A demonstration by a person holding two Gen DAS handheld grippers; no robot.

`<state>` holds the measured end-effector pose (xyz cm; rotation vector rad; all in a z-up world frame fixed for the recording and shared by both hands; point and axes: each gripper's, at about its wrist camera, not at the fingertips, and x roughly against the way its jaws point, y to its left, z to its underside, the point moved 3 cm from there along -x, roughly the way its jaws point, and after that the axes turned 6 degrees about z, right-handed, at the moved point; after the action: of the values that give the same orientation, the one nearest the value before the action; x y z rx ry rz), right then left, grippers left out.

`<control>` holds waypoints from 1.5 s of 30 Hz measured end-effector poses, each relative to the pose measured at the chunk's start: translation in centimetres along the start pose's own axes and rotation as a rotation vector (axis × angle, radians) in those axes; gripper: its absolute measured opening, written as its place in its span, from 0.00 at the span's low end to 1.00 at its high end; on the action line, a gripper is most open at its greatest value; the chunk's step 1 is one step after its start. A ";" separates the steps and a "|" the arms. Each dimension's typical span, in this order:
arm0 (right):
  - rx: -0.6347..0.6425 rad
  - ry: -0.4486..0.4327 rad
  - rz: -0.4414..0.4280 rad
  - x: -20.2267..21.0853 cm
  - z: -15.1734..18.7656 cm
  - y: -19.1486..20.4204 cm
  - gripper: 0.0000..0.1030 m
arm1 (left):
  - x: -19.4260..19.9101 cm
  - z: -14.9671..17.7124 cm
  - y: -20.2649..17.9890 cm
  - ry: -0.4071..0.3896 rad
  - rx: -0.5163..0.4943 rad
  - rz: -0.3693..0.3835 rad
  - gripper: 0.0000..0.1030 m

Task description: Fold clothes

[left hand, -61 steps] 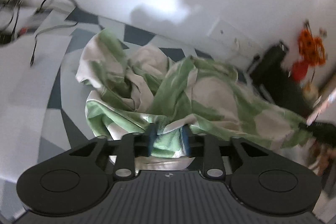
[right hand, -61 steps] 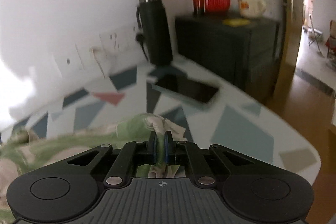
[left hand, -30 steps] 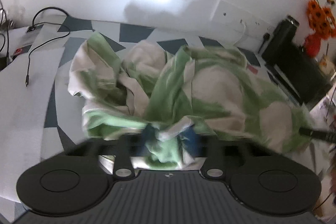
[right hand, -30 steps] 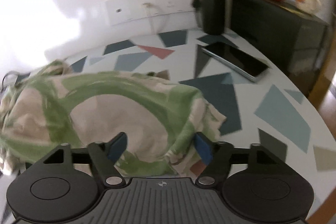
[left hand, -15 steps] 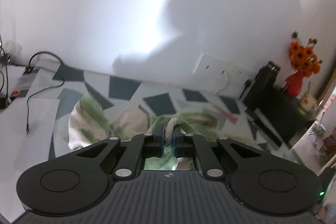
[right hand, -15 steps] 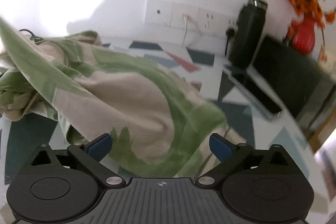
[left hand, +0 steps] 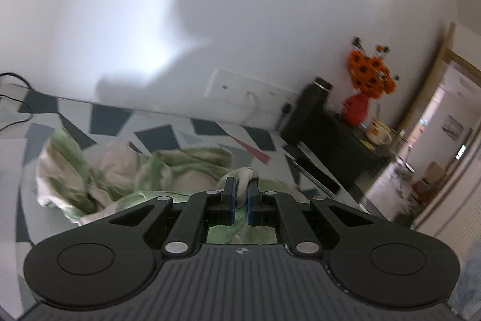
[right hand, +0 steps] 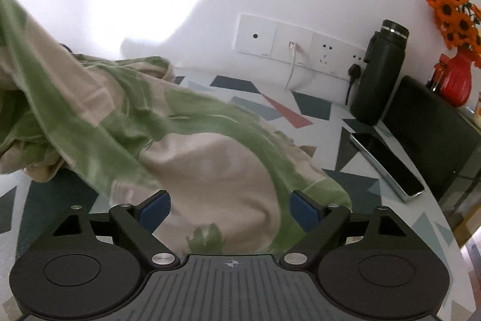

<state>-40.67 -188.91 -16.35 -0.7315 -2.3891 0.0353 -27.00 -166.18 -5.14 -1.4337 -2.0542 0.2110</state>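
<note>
Left gripper (left hand: 241,194), jaws closed on a fold of the green-and-beige garment (right hand: 192,146) crumpled on the patterned table (right hand: 354,188); right gripper (right hand: 230,208), jaws wide open, garment lying between and ahead.

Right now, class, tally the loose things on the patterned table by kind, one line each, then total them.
Green and beige garment: 1
Black bottle: 1
Phone: 1
Total: 3
</note>
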 end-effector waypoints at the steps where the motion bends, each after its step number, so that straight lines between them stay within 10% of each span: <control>1: -0.004 0.000 0.001 0.0 0.0 -0.1 0.82 | -0.1 0.3 -0.3 0.006 -0.003 0.008 0.07; 6: 0.064 -0.040 -0.043 1.0 0.1 1.1 0.96 | -0.4 1.3 -1.7 0.021 -0.030 0.008 0.07; 13: 0.216 -0.023 -0.039 -0.4 0.8 3.7 0.88 | 0.5 1.4 -1.4 -0.023 0.017 0.002 0.07; 18: 0.170 0.009 -0.016 -2.0 0.1 2.9 0.34 | 1.4 1.1 -1.6 -0.059 0.009 -0.029 0.07; 26: -0.197 0.003 0.118 -1.2 -0.8 -4.4 0.07 | 0.3 0.3 -1.9 -0.022 -0.018 0.047 0.07; 34: -0.217 0.033 0.219 0.3 1.5 -6.7 0.11 | -4.2 -0.6 -2.8 0.065 -0.035 0.106 0.06; 45: 0.073 -0.051 0.021 2.6 1.6 -0.9 0.59 | -8.9 1.0 -4.2 0.192 0.015 0.198 0.06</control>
<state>-43.75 -188.07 -16.00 -0.7298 -2.4146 0.1510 -28.95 -175.57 -7.48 -1.5837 -1.7552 0.1616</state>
